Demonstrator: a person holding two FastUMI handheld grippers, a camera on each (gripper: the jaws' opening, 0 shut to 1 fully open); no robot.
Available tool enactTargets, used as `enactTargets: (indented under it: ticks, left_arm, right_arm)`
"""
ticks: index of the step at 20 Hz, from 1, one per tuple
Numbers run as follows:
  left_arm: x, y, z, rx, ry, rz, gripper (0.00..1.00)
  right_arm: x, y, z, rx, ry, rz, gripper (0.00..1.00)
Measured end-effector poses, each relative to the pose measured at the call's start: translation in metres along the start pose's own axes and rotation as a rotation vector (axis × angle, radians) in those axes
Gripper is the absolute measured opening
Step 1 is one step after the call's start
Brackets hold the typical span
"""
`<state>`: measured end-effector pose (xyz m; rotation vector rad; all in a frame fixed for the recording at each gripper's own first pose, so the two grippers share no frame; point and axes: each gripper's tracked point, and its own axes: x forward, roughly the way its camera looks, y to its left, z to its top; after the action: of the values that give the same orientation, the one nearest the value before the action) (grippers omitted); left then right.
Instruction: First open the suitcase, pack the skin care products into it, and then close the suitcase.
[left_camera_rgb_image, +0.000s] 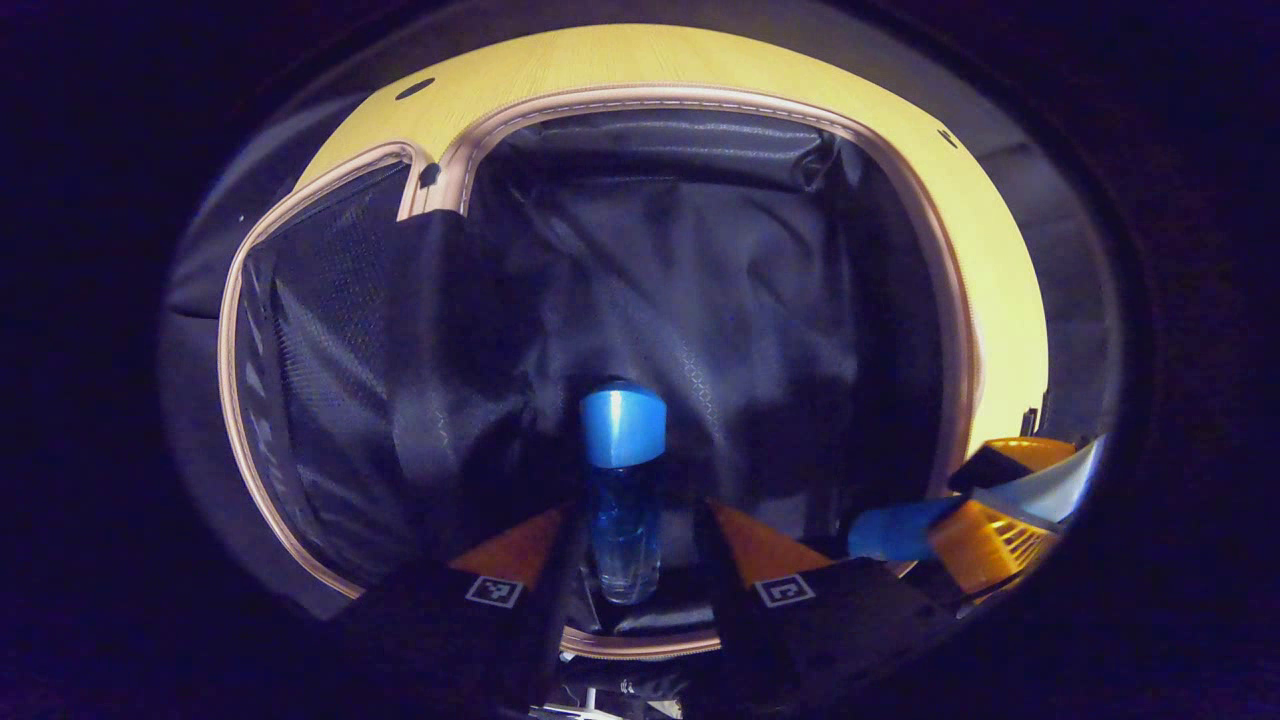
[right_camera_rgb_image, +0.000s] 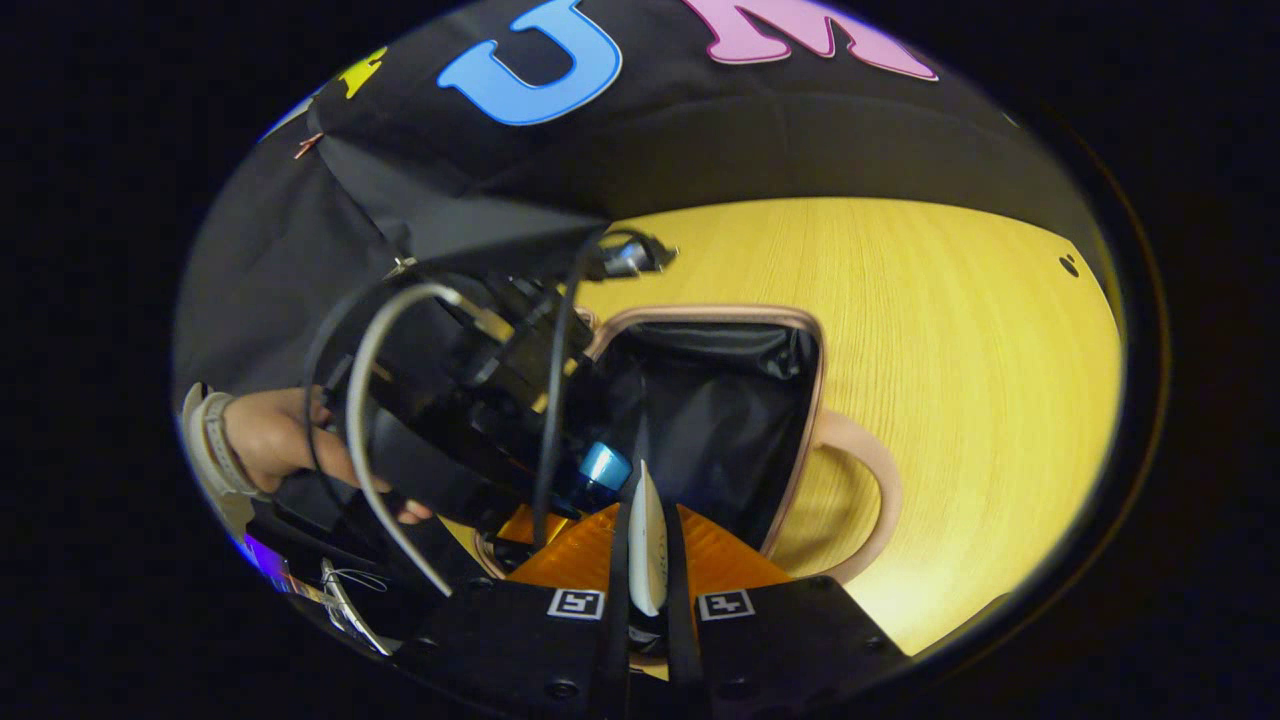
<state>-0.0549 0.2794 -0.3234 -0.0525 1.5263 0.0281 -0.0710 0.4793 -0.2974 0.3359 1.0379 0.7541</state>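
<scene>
now bottle (left_camera_rgb_image: 622, 480) btwn left gripper (left_camera_rgb_image: 628, 560), over suitcase (left_camera_rgb_image: 700, 300)

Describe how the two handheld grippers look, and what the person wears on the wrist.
Each gripper has a black body with wedge-shaped finger bases and a small square black-and-white marker on each side: the left gripper and the right gripper. In the right gripper view, the left gripper carries black cables and one pale grey cable. The hand holding it wears a light band at the wrist.

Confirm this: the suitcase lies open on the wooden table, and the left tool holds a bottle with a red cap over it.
Wrong on the cap: it is blue. The left gripper view shows the left tool holding the bottle, blue cap forward, over the open suitcase on the wooden table.
</scene>
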Motion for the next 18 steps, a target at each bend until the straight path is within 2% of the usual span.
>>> enactTargets:
  ticks: [1,2,5,7,8,9,10,11,13,14,17,18]
  left_arm:
    - [-0.010,0.003,0.002,0.013,-0.041,0.000,0.77]
    - [-0.024,0.005,0.009,0.020,-0.093,-0.002,0.78]
    - [-0.075,0.011,0.014,0.023,-0.270,-0.088,0.76]
    - [-0.097,0.029,0.006,-0.017,-0.328,-0.120,0.76]
    - [-0.100,0.044,-0.002,-0.037,-0.344,-0.111,0.77]
    - [-0.106,0.069,-0.013,-0.059,-0.352,-0.074,0.78]
    - [-0.106,0.091,-0.021,-0.078,-0.352,-0.038,0.78]
    - [-0.103,0.110,-0.032,-0.101,-0.343,-0.015,0.80]
    - [-0.098,0.133,-0.050,-0.171,-0.330,0.001,0.80]
    - [-0.098,0.142,-0.056,-0.209,-0.329,-0.006,0.80]
    - [-0.092,0.175,-0.070,-0.315,-0.331,-0.010,0.80]
    - [-0.092,0.187,-0.071,-0.340,-0.338,-0.005,0.80]
  right_arm:
    - [0.008,0.002,-0.007,-0.001,0.032,0.004,0.19]
    - [0.014,0.004,-0.011,0.003,0.049,0.019,0.19]
    - [0.038,0.019,-0.028,0.033,0.143,0.074,0.19]
    - [0.055,0.026,-0.039,0.047,0.207,0.094,0.19]
    - [0.058,0.030,-0.043,0.059,0.238,0.116,0.12]
    - [0.062,0.034,-0.045,0.087,0.266,0.119,0.12]
    - [0.068,0.035,-0.046,0.115,0.289,0.115,0.19]
    - [0.078,0.028,-0.045,0.142,0.293,0.081,0.13]
    - [0.083,0.004,-0.048,0.132,0.312,-0.005,0.30]
    - [0.079,0.004,-0.048,0.140,0.321,-0.005,0.35]
    - [0.077,0.033,-0.037,0.148,0.296,0.048,0.74]
    - [0.073,0.036,-0.036,0.100,0.284,0.028,0.87]
